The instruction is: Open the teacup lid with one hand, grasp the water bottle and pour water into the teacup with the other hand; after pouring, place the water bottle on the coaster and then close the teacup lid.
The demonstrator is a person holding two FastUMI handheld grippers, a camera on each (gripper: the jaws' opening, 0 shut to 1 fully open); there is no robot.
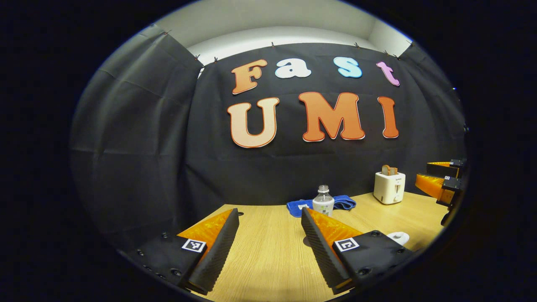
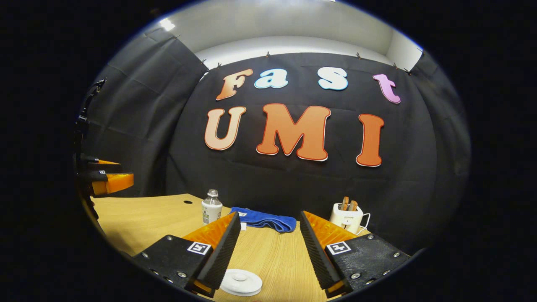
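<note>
A clear water bottle [image 1: 323,200] with a white label stands upright at the back of the wooden table [image 1: 268,251], just past my left gripper's right finger. My left gripper [image 1: 269,212] is open and holds nothing. A white round teacup lid [image 1: 398,238] with a knob peeks out beside that finger's base. In the right gripper view the same lid [image 2: 241,282] lies low between the fingers, near the left one. My right gripper [image 2: 269,214] is open above it and holds nothing. The bottle [image 2: 211,206] stands farther off to its left.
A blue cloth [image 1: 344,202] lies behind the bottle, also the blue cloth [image 2: 264,220] ahead of my right gripper. A white toaster [image 1: 389,187] with bread stands back right; the toaster [image 2: 346,216] has a cord. The right gripper [image 1: 421,173] hovers at the table's right edge, the left gripper [image 2: 126,171] at its left edge.
</note>
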